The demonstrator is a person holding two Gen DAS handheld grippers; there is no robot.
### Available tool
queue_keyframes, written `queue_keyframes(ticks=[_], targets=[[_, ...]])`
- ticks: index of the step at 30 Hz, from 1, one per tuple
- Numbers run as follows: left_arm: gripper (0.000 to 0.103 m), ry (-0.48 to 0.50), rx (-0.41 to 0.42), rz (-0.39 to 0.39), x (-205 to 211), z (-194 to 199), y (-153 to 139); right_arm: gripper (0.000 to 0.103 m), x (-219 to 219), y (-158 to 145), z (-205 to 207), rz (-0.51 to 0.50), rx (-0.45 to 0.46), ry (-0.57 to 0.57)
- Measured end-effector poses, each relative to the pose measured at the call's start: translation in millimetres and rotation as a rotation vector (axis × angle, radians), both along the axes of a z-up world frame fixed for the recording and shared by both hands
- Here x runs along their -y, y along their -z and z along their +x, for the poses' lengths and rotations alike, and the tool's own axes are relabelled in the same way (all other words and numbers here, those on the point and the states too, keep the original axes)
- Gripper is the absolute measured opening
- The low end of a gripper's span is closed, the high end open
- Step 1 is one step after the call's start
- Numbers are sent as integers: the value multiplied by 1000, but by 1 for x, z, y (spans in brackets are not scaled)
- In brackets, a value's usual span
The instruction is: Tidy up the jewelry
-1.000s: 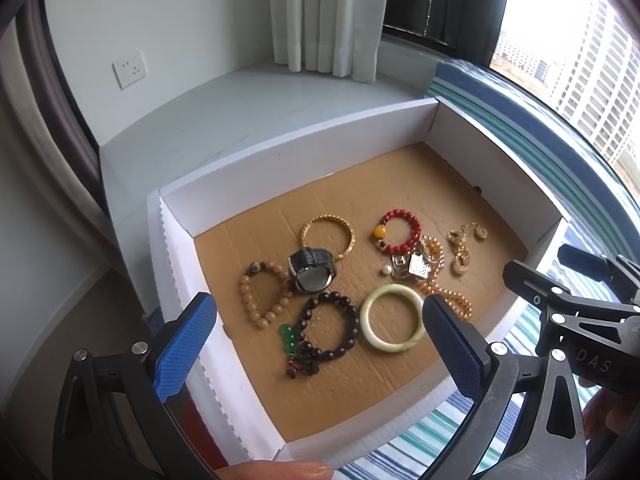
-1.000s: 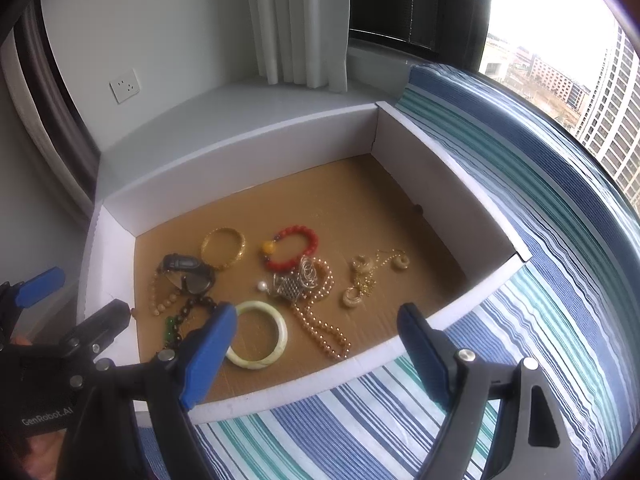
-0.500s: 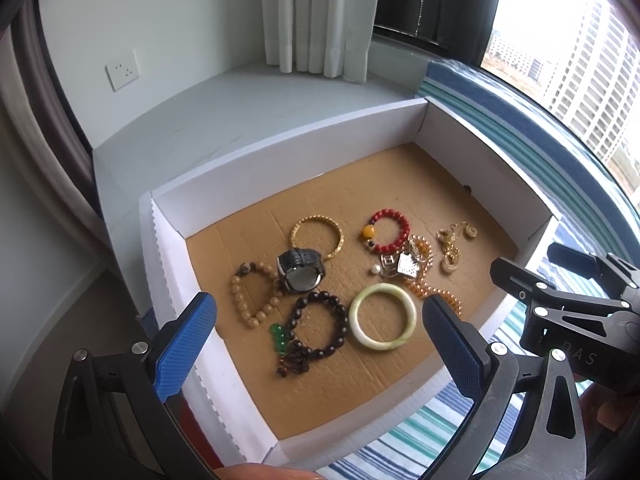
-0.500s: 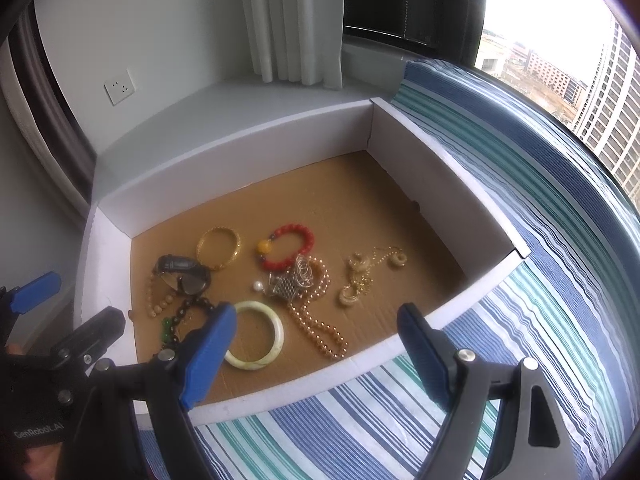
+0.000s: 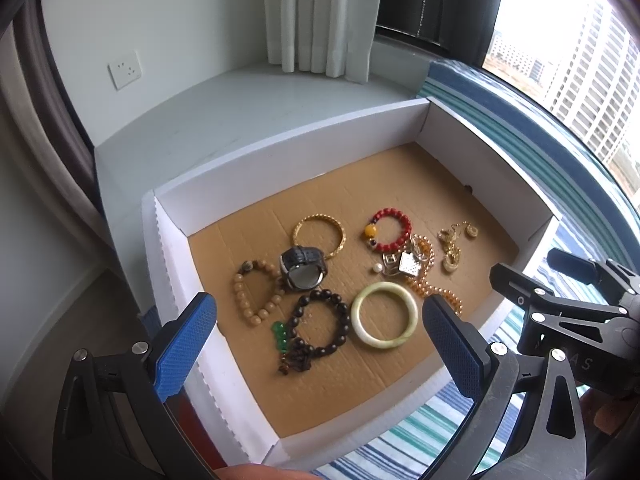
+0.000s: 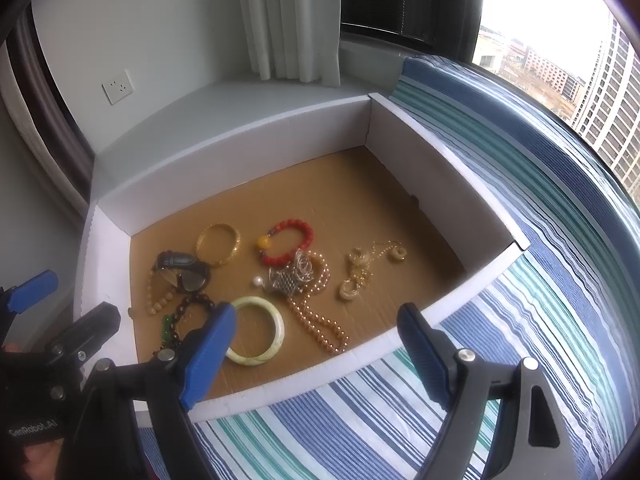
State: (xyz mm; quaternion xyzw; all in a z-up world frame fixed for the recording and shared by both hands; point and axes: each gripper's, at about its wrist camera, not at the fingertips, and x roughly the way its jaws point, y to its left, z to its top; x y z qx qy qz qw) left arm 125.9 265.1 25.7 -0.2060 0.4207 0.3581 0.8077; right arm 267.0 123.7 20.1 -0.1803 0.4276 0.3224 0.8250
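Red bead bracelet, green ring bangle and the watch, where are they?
red bead bracelet (image 5: 394, 229), left wrist view, on its red beads.
green bangle (image 5: 385, 315), left wrist view, on the pale rim's near-left side.
watch (image 5: 303, 271), left wrist view, on its glass face.

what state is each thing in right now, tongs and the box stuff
left tongs: open, empty
right tongs: open, empty
box: lidless, jewelry lying loose inside
jade bangle: flat, apart from the rest
watch: strap closed in a loop
pearl necklace: tangled with silver pieces
gold chain: bunched up
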Motion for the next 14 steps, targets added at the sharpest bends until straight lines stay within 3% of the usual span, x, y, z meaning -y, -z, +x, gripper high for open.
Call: queue_keyframes(ticks=[9,14], targets=[[102,-7,4,-5,-2,-2,3,84,0,2,1,-5,-2,1],[102,-8,4,40,2,-2,1,84,0,3,0,-4,-5,1]])
